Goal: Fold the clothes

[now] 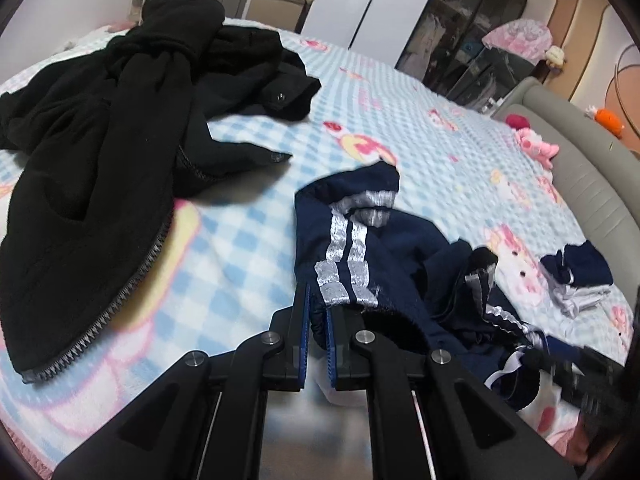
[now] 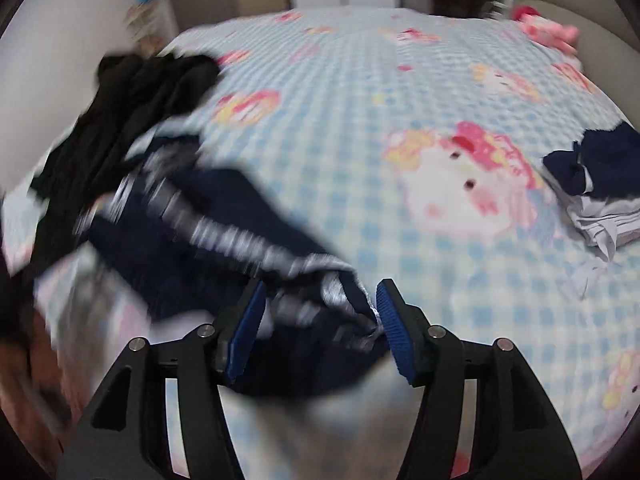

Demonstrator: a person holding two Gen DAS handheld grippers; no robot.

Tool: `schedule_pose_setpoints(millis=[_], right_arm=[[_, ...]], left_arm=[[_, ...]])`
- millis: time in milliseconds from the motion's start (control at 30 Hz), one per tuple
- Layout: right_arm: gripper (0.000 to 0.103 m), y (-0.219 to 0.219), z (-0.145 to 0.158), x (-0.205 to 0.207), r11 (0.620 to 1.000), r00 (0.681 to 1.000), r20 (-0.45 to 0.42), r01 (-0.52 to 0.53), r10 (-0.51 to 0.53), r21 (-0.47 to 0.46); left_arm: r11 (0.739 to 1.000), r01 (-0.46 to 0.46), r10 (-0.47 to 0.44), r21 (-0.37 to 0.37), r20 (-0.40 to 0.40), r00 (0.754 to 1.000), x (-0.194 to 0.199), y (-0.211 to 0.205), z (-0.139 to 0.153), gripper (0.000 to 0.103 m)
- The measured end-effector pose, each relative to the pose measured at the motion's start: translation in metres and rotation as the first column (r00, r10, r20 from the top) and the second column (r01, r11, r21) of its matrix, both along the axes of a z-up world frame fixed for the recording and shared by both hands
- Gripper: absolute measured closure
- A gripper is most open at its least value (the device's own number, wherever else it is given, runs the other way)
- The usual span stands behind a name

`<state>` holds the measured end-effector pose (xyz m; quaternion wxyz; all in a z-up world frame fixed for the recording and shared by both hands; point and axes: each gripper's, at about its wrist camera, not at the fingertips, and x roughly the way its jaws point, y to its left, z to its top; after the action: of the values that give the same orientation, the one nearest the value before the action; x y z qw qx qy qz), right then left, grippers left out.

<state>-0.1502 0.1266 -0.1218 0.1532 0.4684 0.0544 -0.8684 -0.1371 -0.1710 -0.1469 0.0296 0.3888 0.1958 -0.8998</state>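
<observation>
A navy garment with silver stripes (image 1: 360, 248) lies crumpled on the checked blue bedspread (image 1: 248, 240). My left gripper (image 1: 318, 312) is shut on its near edge, with cloth pinched between the blue pads. In the right wrist view the same navy garment (image 2: 224, 232) is blurred by motion and bunches between the fingers of my right gripper (image 2: 320, 312), whose jaws stand wide apart around the cloth. The right gripper also shows dark and blurred at the lower right of the left wrist view.
A black zip-up jacket (image 1: 100, 152) sprawls over the bed's left side. A small folded pile of navy and pale clothes (image 2: 600, 196) sits at the right. Pink plush toys (image 1: 536, 144) rest by the grey headboard (image 1: 592, 168). Wardrobes stand beyond the bed.
</observation>
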Motion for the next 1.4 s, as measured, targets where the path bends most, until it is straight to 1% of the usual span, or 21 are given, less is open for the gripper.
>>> schedule_pose_setpoints(millis=[67, 133, 267, 367, 400, 433, 467, 567, 600, 633, 667, 767, 867, 933, 1033, 1100, 1167, 1233, 1300, 1367, 1400], right_arm=[[0.041, -0.008, -0.008, 0.009, 0.999, 0.999, 0.01, -0.032, 0.032, 0.04], [0.041, -0.011, -0.016, 0.009, 0.997, 1.0, 0.01, -0.025, 0.024, 0.072], [0.042, -0.009, -0.018, 0.004, 0.984, 0.998, -0.04, 0.056, -0.05, 0.171], [0.042, 0.006, -0.015, 0.004, 0.978, 0.994, -0.042, 0.104, -0.098, 0.181], [0.044, 0.009, -0.016, 0.005, 0.981, 0.995, -0.022, 0.095, -0.093, 0.169], [0.048, 0.012, -0.016, 0.007, 0.986, 0.997, 0.008, 0.076, -0.078, 0.146], [0.056, 0.014, -0.017, 0.009, 0.991, 0.997, 0.038, 0.057, -0.062, 0.123], [0.062, 0.005, -0.021, 0.016, 0.998, 0.993, 0.11, -0.047, 0.042, 0.04], [0.072, 0.001, -0.021, 0.017, 0.997, 0.993, 0.103, -0.058, 0.053, 0.042], [0.088, -0.003, -0.021, 0.016, 0.997, 0.995, 0.092, -0.052, 0.047, 0.054], [0.092, -0.007, -0.02, 0.015, 0.997, 0.996, 0.081, -0.046, 0.041, 0.065], [0.094, 0.005, 0.008, 0.01, 1.0, 0.999, 0.013, 0.03, -0.03, 0.004], [0.095, 0.02, 0.058, 0.016, 0.998, 0.992, -0.11, 0.061, -0.062, -0.016], [0.095, 0.034, 0.094, 0.026, 0.995, 0.981, -0.177, 0.068, -0.08, -0.073], [0.095, 0.048, 0.12, 0.033, 0.99, 0.97, -0.221, 0.08, -0.104, -0.118], [0.094, 0.057, 0.134, 0.037, 0.986, 0.962, -0.243, 0.088, -0.121, -0.143], [0.094, 0.067, 0.148, 0.041, 0.981, 0.954, -0.265, 0.095, -0.138, -0.168], [0.094, 0.075, 0.129, 0.022, 0.979, 0.969, -0.196, 0.12, -0.151, -0.163], [0.094, 0.084, 0.111, -0.009, 0.975, 0.979, -0.123, 0.138, -0.161, -0.172], [0.095, 0.091, 0.119, -0.037, 0.969, 0.973, -0.137, 0.157, -0.184, -0.189], [0.095, 0.095, 0.137, -0.045, 0.963, 0.964, -0.175, 0.159, -0.199, -0.219]], left_arm=[[1.0, 0.004, -0.004, -0.001, 0.022, 1.0, -0.002, 0.002, -0.005, 0.095], [1.0, -0.002, 0.002, -0.015, 0.037, 0.999, -0.002, 0.003, -0.008, 0.095], [0.998, -0.044, 0.047, -0.053, 0.044, 0.998, 0.003, 0.0, -0.008, 0.094], [0.994, -0.088, 0.089, -0.062, 0.021, 0.996, 0.007, -0.008, -0.003, 0.093], [0.996, -0.078, 0.079, -0.042, 0.02, 0.997, 0.007, -0.009, -0.003, 0.092], [0.997, -0.069, 0.07, -0.022, 0.018, 0.997, 0.006, -0.011, -0.003, 0.092], [0.998, -0.058, 0.059, -0.007, 0.017, 0.998, 0.005, -0.011, -0.003, 0.092], [0.999, -0.004, 0.005, -0.043, 0.021, 1.0, 0.001, 0.002, -0.004, 0.088], [0.998, 0.014, -0.012, -0.054, 0.023, 1.0, 0.0, 0.006, -0.004, 0.089], [0.997, 0.028, -0.026, -0.066, 0.023, 0.999, 0.0, 0.01, -0.004, 0.09], [0.997, 0.022, -0.021, -0.077, 0.01, 1.0, 0.003, 0.011, 0.001, 0.091], [0.999, 0.011, -0.014, -0.048, -0.056, 0.998, 0.02, 0.007, 0.034, 0.094], [0.999, 0.034, -0.039, -0.036, -0.134, 0.99, 0.041, 0.006, 0.075, 0.094], [0.998, 0.053, -0.059, -0.035, -0.19, 0.98, 0.054, 0.009, 0.103, 0.094], [0.995, 0.1, -0.099, -0.01, -0.263, 0.96, 0.067, 0.016, 0.141, 0.094], [0.992, 0.122, -0.12, -0.009, -0.262, 0.958, 0.065, 0.022, 0.153, 0.094], [0.991, 0.131, -0.136, -0.037, -0.216, 0.967, 0.05, 0.032, 0.147, 0.094], [0.986, 0.15, -0.158, -0.072, -0.111, 0.981, 0.016, 0.043, 0.124, 0.094], [0.981, 0.176, -0.18, -0.086, -0.05, 0.982, -0.019, 0.053, 0.115, 0.094], [0.977, 0.188, -0.198, -0.103, -0.098, 0.975, -0.041, 0.059, 0.142, 0.094], [0.973, 0.182, -0.205, -0.14, -0.165, 0.965, -0.041, 0.063, 0.17, 0.094]])
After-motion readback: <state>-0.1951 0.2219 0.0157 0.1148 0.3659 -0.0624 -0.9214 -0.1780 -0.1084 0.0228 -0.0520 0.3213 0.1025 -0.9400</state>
